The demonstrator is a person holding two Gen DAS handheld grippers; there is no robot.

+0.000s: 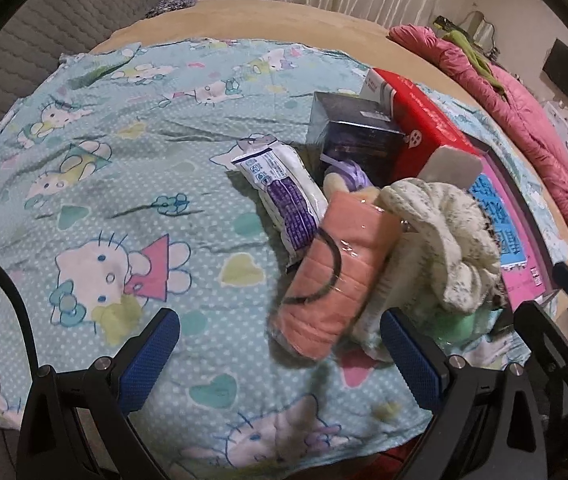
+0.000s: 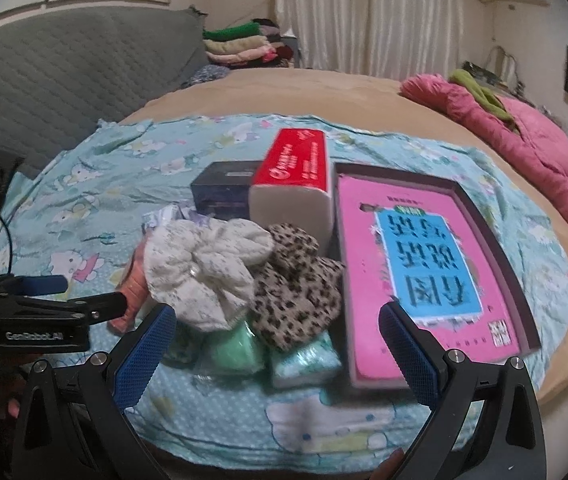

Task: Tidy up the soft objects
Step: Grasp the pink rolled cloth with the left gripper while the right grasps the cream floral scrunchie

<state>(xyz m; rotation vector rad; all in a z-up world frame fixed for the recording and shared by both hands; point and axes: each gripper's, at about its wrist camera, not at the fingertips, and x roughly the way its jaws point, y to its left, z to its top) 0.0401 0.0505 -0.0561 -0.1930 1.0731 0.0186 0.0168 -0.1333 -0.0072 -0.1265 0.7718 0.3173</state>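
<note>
A pile of soft things lies on a Hello Kitty sheet (image 1: 124, 160). A wrapped pink towel roll (image 1: 332, 268) lies beside a white cotton pack with purple print (image 1: 284, 196). A cream lace scrunchie (image 1: 444, 232) (image 2: 204, 268) sits on top, next to a leopard-print scrunchie (image 2: 296, 292). Green packs (image 2: 236, 348) lie under them. My left gripper (image 1: 280, 344) is open, just short of the pink roll. My right gripper (image 2: 278, 344) is open, just short of the scrunchies. The left gripper also shows in the right wrist view (image 2: 44, 296).
A red tissue box (image 2: 296, 172) and a dark box (image 2: 224, 192) stand behind the pile. A pink book in a dark tray (image 2: 424, 264) lies to the right. A pink quilt (image 2: 524, 148) lies at the bed's far right. Folded clothes (image 2: 240, 46) are stacked at the back.
</note>
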